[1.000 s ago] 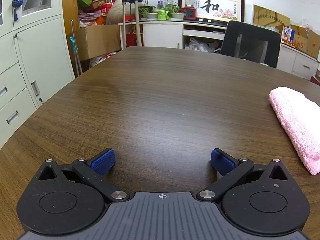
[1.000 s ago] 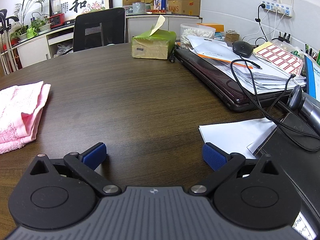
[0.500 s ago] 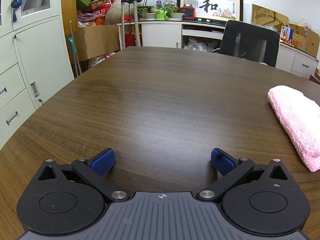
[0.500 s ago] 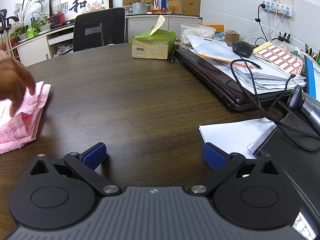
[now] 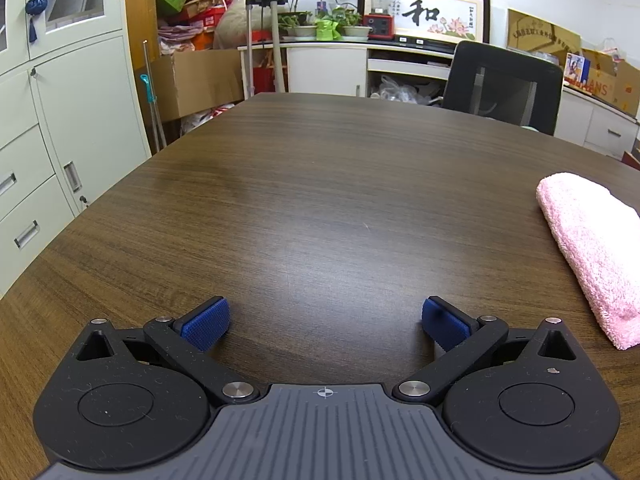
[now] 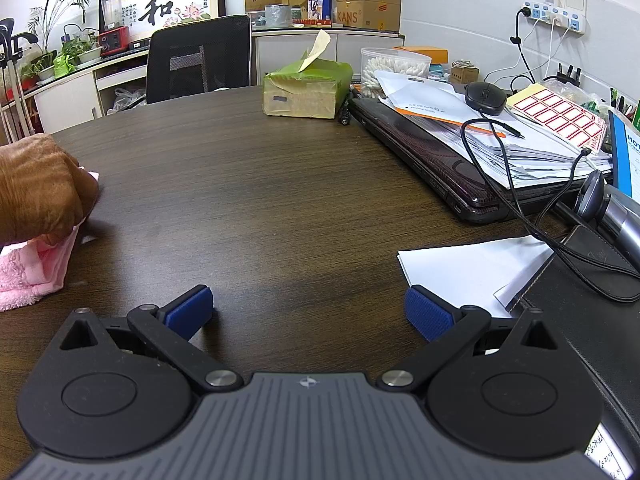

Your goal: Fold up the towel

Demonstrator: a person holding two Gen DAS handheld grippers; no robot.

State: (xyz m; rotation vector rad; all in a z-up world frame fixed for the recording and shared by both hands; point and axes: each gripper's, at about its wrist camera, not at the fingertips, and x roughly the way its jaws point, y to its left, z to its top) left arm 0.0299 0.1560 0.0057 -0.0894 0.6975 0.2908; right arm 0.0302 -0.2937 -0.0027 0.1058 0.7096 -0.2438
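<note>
- My left gripper [image 5: 325,322] sits low over the dark wood table [image 5: 320,200], its blue pads [image 5: 206,323] spread wide apart with nothing between them.
- My right gripper [image 6: 308,314] is in the same condition: blue pads [image 6: 428,314] well apart, holding nothing, only table surface between them.
- Just beyond my right gripper's right-hand finger lies a white sheet of paper [image 6: 472,268], its far corner tucked under a black pad [image 6: 584,280].
- The folded pink towel [image 5: 592,252] lies on the table between the two grippers, at the right edge of the left wrist view and the left edge of the right wrist view, near neither set of pads.
- A bare hand [image 6: 40,188] rests on the towel's near end in the right wrist view; it appears to pinch the cloth, though the frame edge cuts the grip off.
- Farther out to the right: a dark laptop [image 6: 440,160] stacked with papers, a black mouse [image 6: 486,98] on top.
- Beyond that, a green tissue box [image 6: 304,90].
- At the far table edge stands a black office chair [image 5: 504,84].
</note>
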